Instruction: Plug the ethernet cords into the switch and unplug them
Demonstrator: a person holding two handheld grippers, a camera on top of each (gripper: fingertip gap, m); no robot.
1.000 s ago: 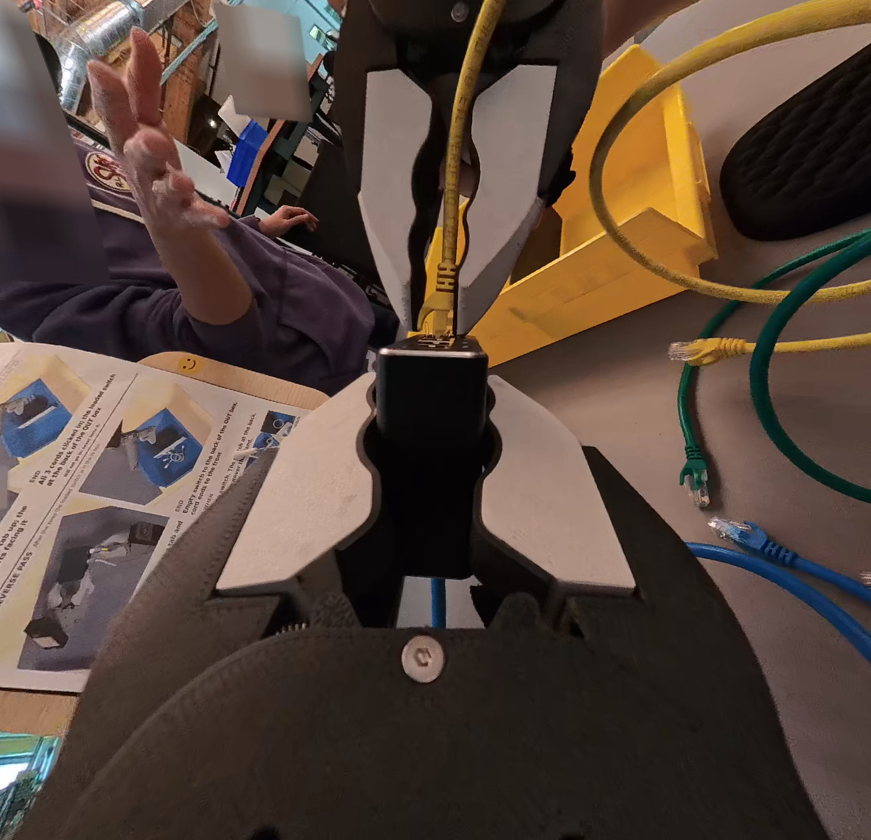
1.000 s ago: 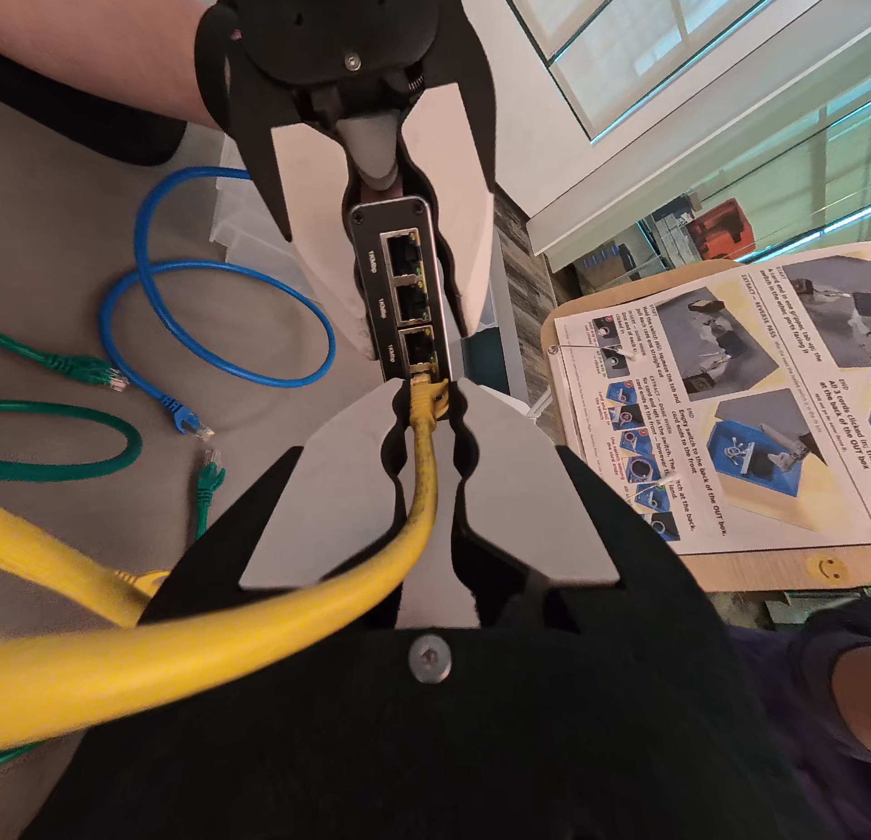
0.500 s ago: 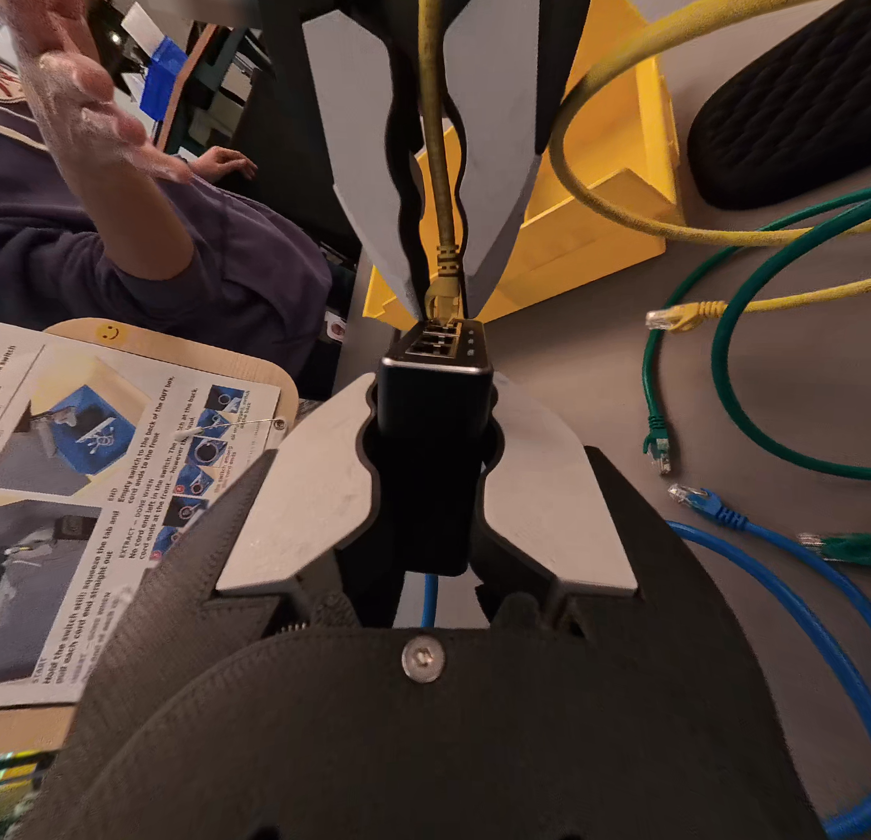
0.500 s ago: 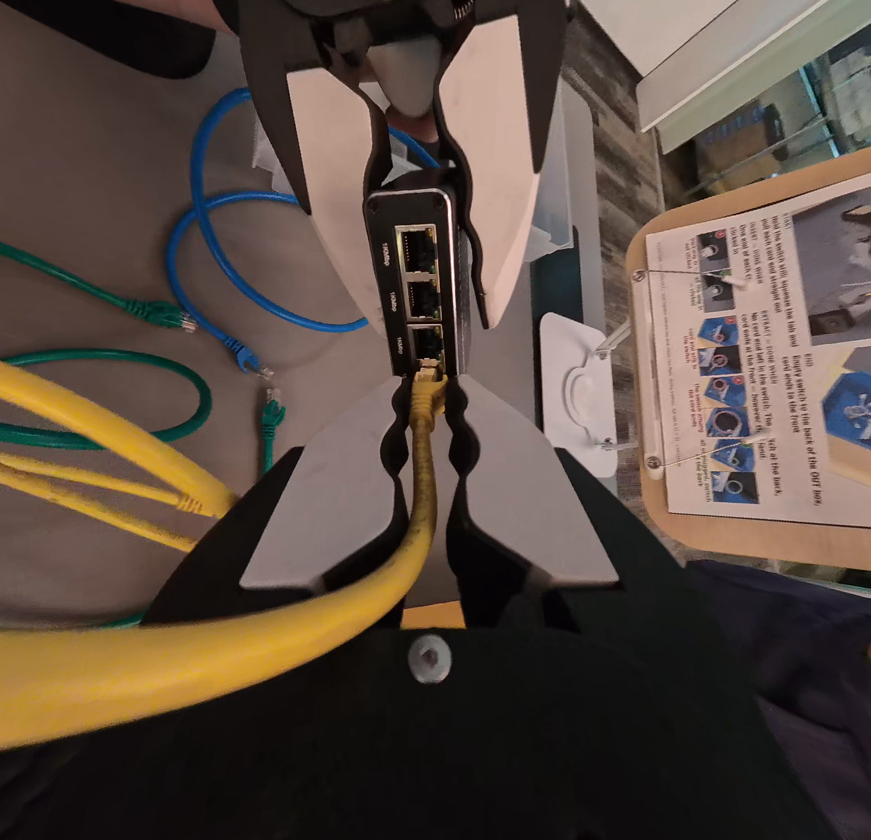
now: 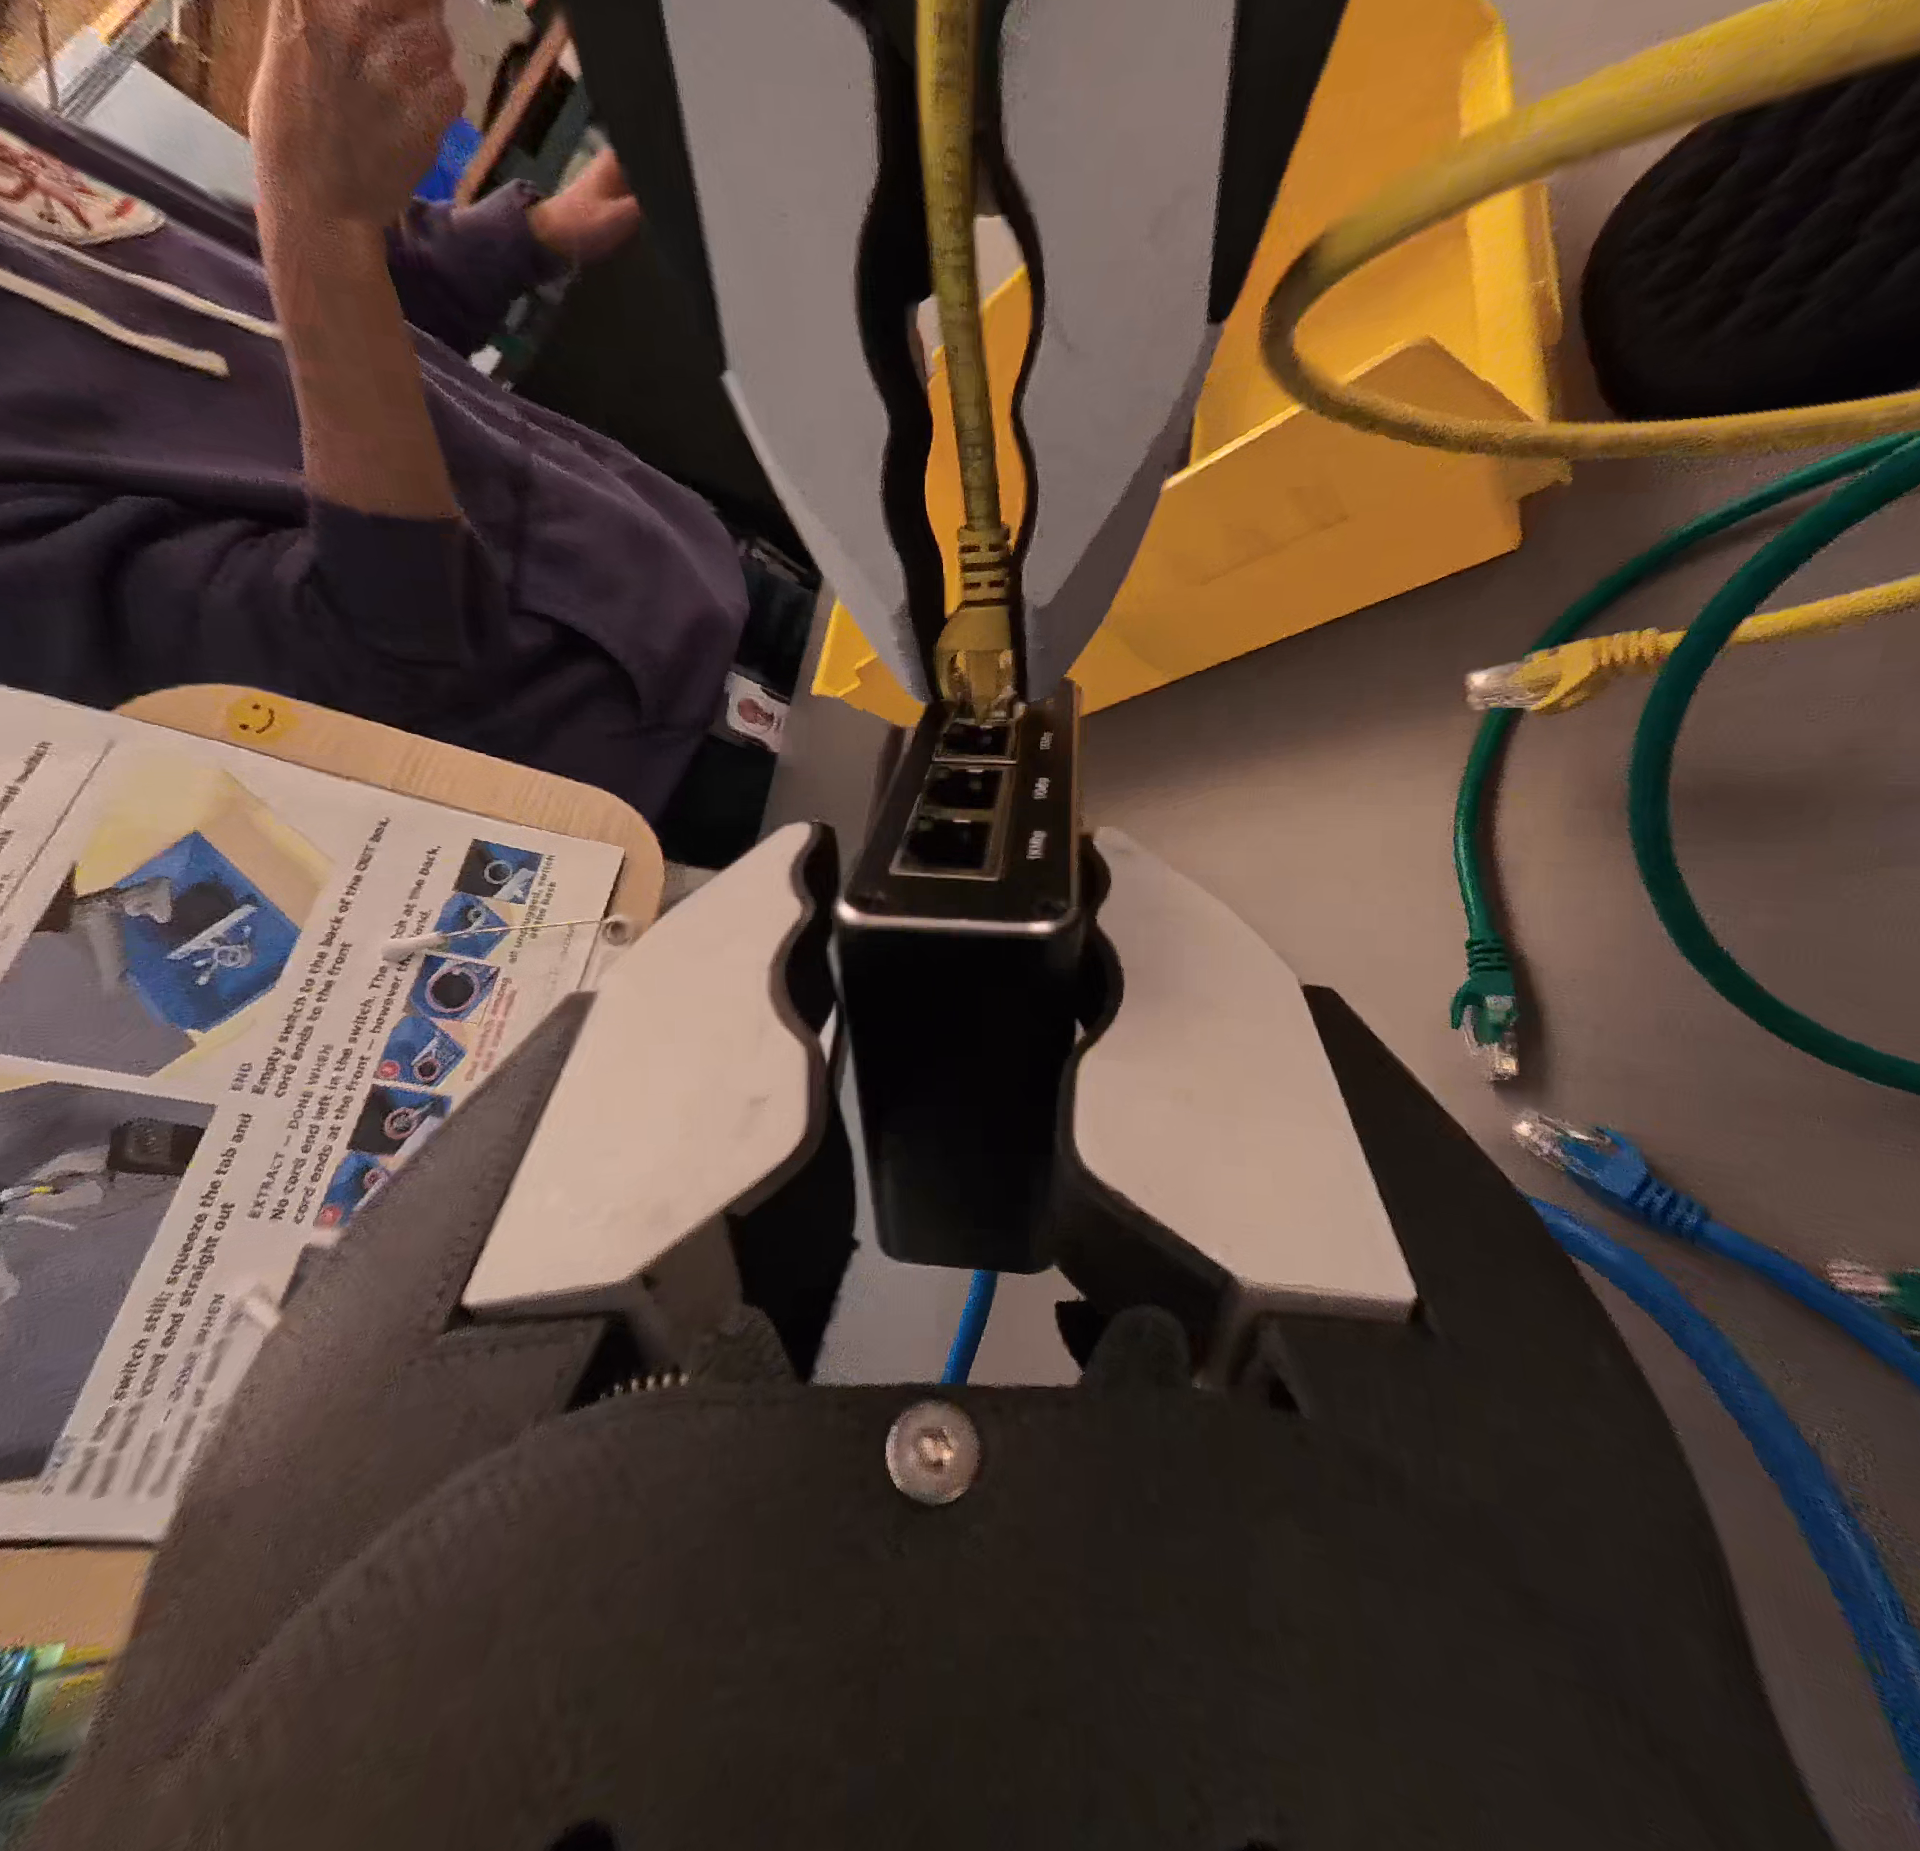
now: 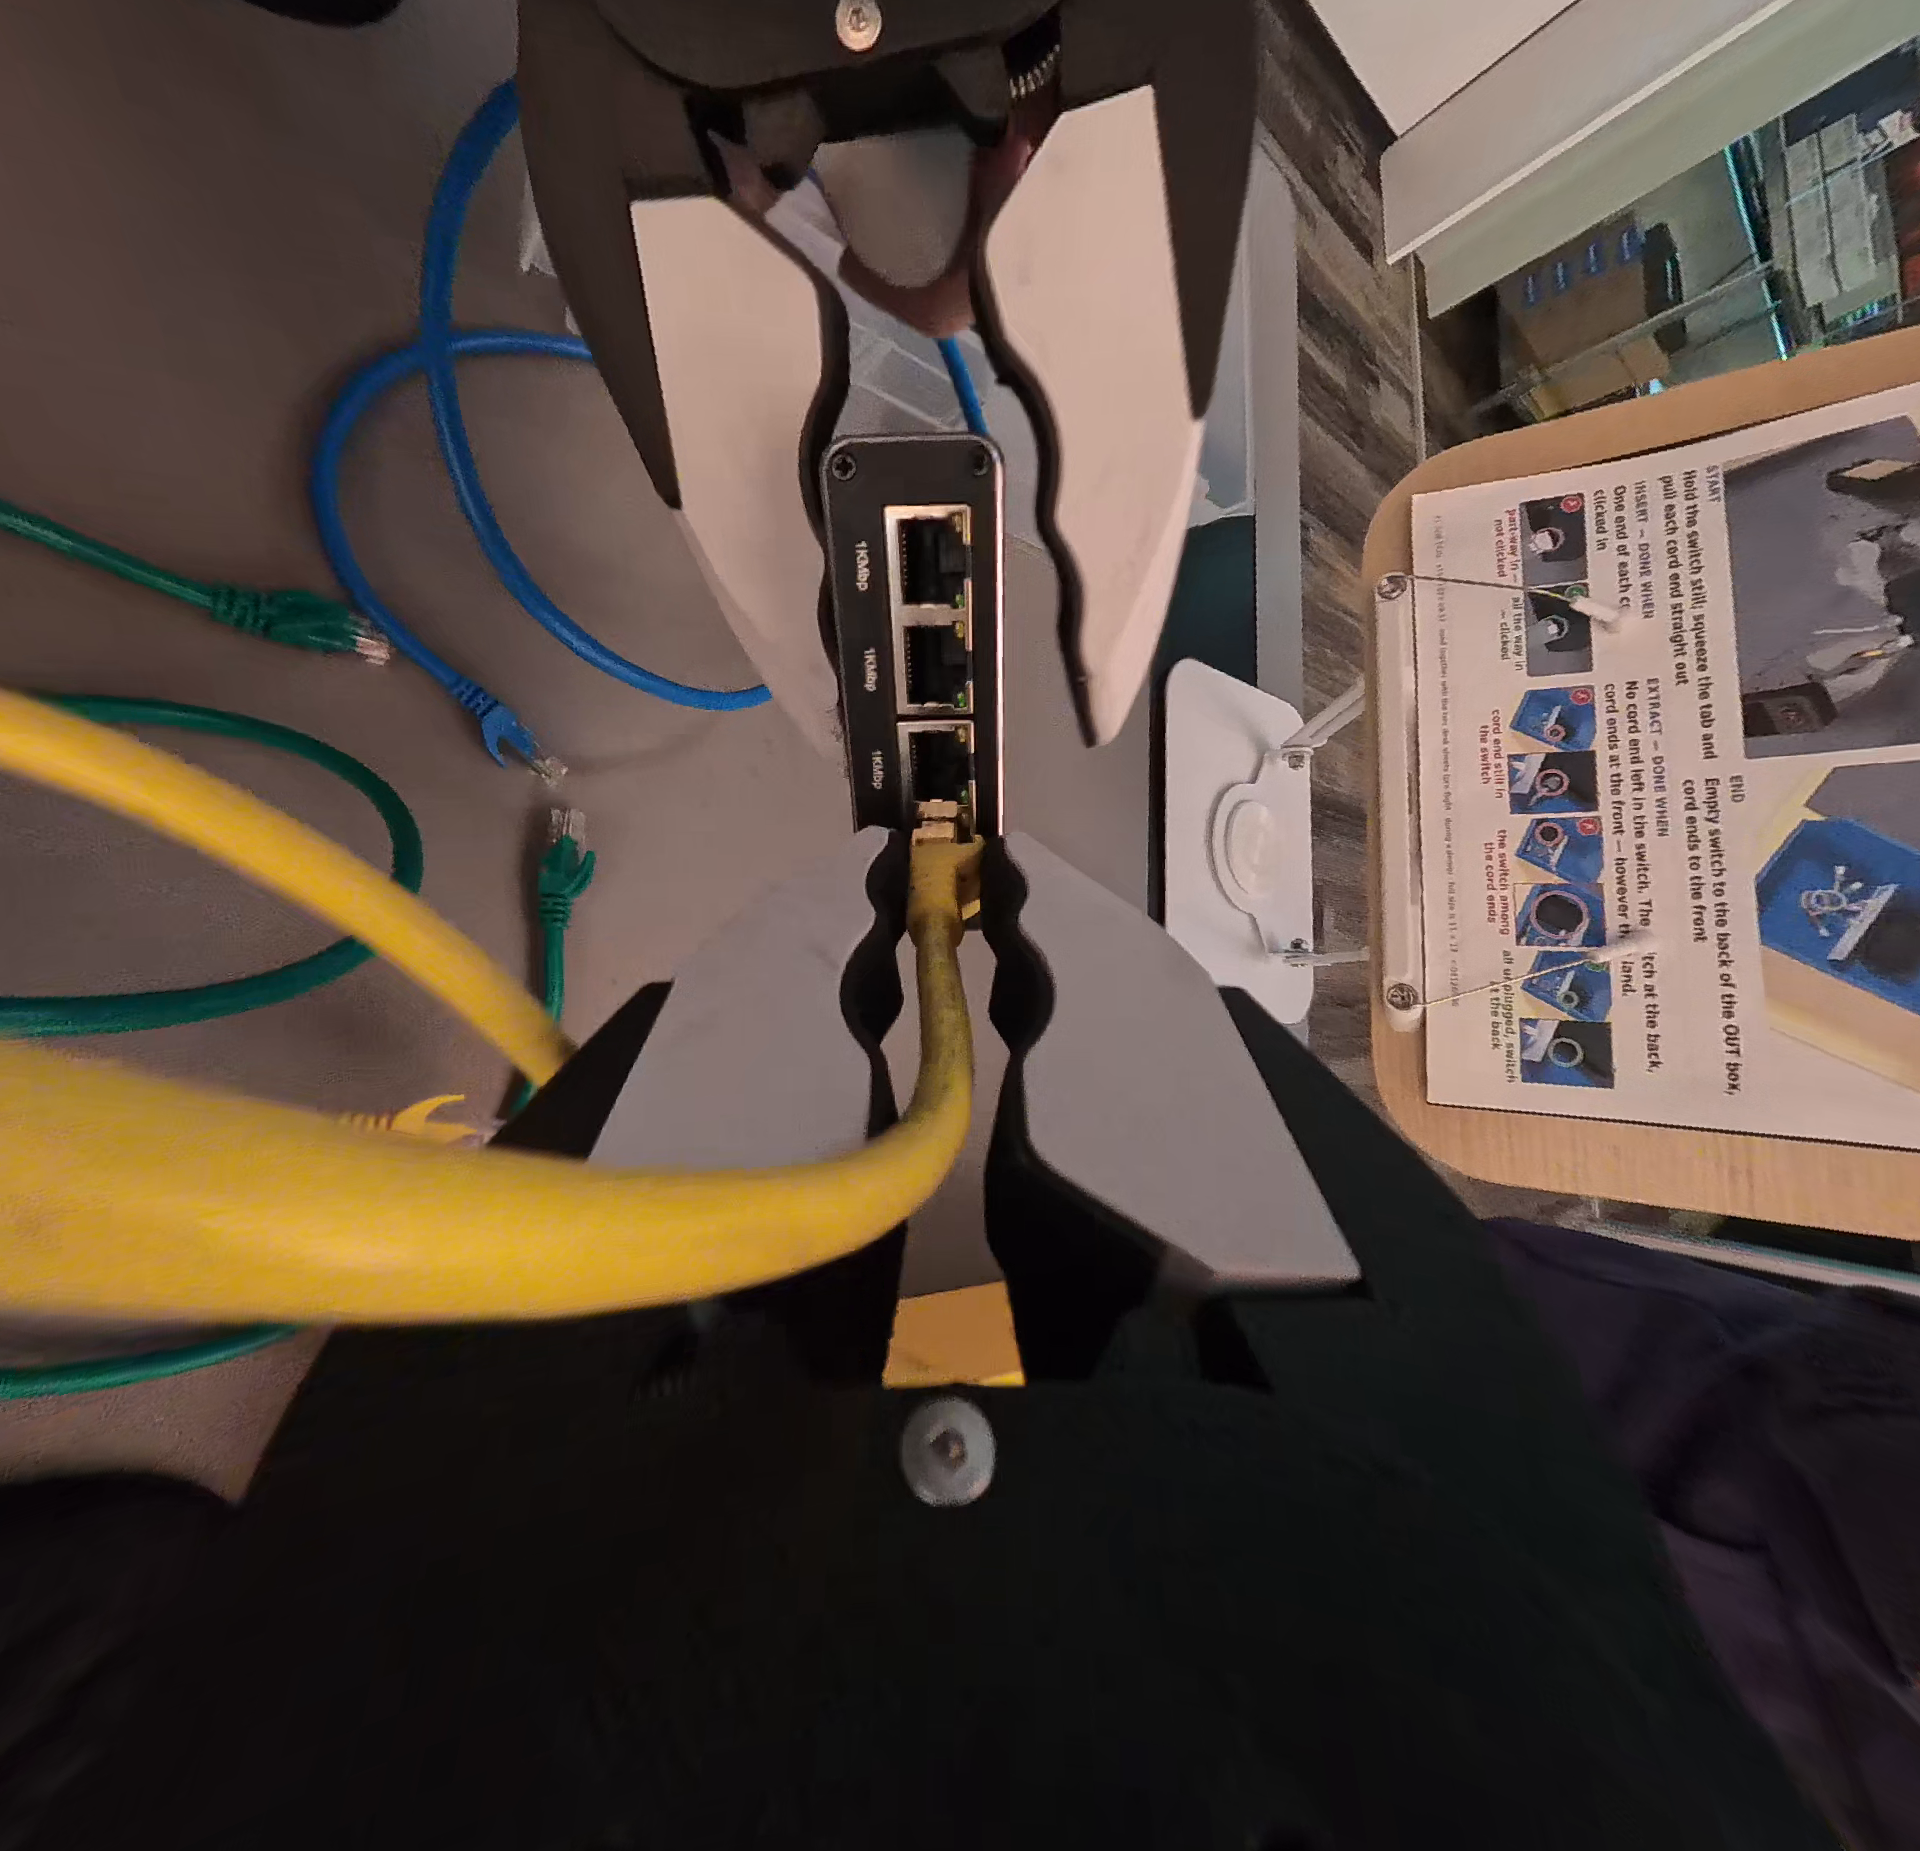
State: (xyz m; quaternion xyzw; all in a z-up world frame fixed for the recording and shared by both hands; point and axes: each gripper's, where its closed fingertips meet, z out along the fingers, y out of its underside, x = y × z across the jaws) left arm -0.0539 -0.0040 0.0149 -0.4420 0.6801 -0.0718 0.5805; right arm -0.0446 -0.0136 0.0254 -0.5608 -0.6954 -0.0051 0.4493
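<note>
My left gripper (image 5: 956, 851) is shut on the body of the black switch (image 5: 961, 1053), which has three ports in a row on its face. My right gripper (image 6: 940, 851) is shut on the yellow cord (image 6: 940, 980) just behind its plug (image 6: 935, 835). The plug's tip sits at the mouth of the end port nearest the right gripper; I cannot tell if it is seated. The other two ports (image 6: 930, 606) are empty. In the left wrist view the right gripper (image 5: 977, 663) comes from above with the plug (image 5: 977, 648) at the far port. The switch (image 6: 920, 648) faces the right wrist camera between the left gripper's fingers (image 6: 1101, 513).
Loose green (image 5: 1486, 1012), blue (image 5: 1621, 1178) and yellow (image 5: 1538, 679) cord ends lie on the grey table at the right. A yellow bin (image 5: 1330, 492) and a black pad (image 5: 1766, 243) are behind. A printed sheet on a wooden board (image 6: 1662, 783) and a person's purple sleeve (image 5: 468, 554) are at the left.
The switch's port face has tipped into the left wrist view, and it looms larger in the right wrist view. The plug stays at the end port. The person's raised hand has moved.
</note>
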